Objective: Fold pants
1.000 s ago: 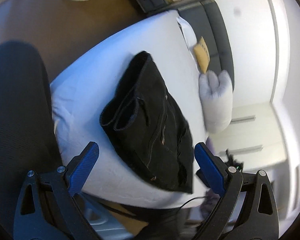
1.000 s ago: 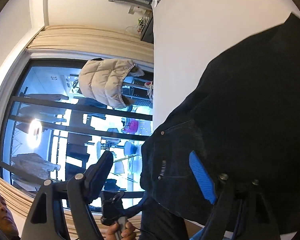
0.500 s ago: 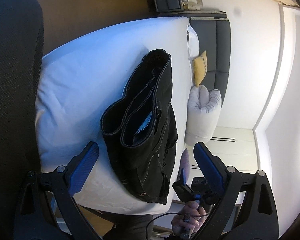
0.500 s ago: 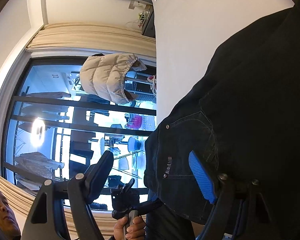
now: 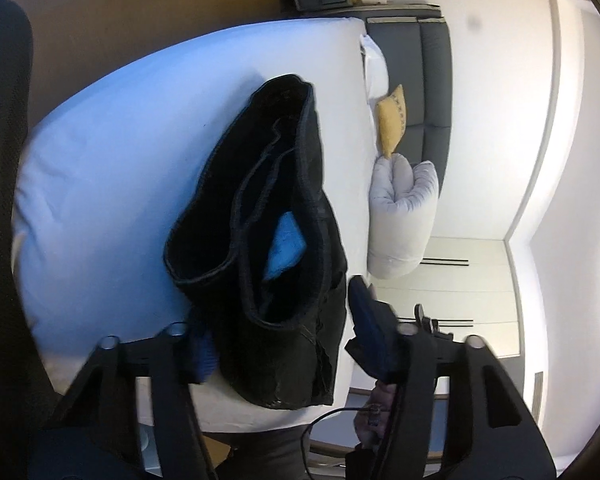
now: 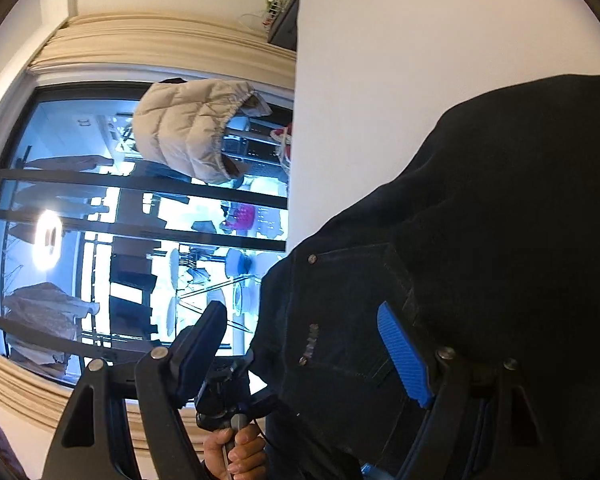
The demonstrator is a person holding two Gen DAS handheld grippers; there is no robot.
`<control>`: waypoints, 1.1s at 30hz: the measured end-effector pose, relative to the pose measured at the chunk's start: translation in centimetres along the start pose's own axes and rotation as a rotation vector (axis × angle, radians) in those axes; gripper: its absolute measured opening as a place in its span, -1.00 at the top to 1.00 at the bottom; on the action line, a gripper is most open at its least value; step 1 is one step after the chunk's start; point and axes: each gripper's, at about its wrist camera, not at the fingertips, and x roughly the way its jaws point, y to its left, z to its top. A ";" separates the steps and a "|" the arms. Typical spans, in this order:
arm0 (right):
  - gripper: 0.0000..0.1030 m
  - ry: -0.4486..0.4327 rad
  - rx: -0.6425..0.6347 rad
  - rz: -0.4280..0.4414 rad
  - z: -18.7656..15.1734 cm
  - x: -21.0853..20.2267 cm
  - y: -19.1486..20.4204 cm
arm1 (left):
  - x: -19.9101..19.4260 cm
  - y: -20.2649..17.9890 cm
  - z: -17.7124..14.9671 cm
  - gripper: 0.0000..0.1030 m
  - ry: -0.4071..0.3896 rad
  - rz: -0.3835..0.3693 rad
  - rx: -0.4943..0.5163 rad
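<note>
Black pants (image 5: 276, 240) near the bed (image 5: 112, 168) edge — left gripper (image 5: 284, 340) and right gripper (image 6: 300, 356) both spread wide, nothing held.

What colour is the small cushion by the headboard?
Mustard yellow cushion, seen best in the left wrist view.

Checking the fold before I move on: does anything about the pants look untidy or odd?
Yes. The black pants on the white bed are not flat: the two leg openings gape, with blue showing inside one. The left claw straddles the bundle's near end, jaws apart, and the bundle lies skewed to the bed's edges.
</note>
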 end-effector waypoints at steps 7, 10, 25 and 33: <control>-0.53 0.120 0.031 -0.199 0.0 3.3 -3.9 | 0.5 -3.2 -0.7 0.64 -0.015 0.055 0.146; -0.58 0.073 0.029 -0.163 -0.5 2.8 -4.2 | 1.4 -5.9 -1.1 0.71 -0.021 0.079 0.251; -0.60 -0.091 0.082 0.085 -1.1 -7.7 -3.9 | 15.0 -21.1 -11.1 0.73 0.185 0.181 0.882; -0.66 0.004 0.022 0.042 -2.4 -9.5 -4.6 | 24.4 -20.9 -19.5 0.73 0.364 0.321 1.211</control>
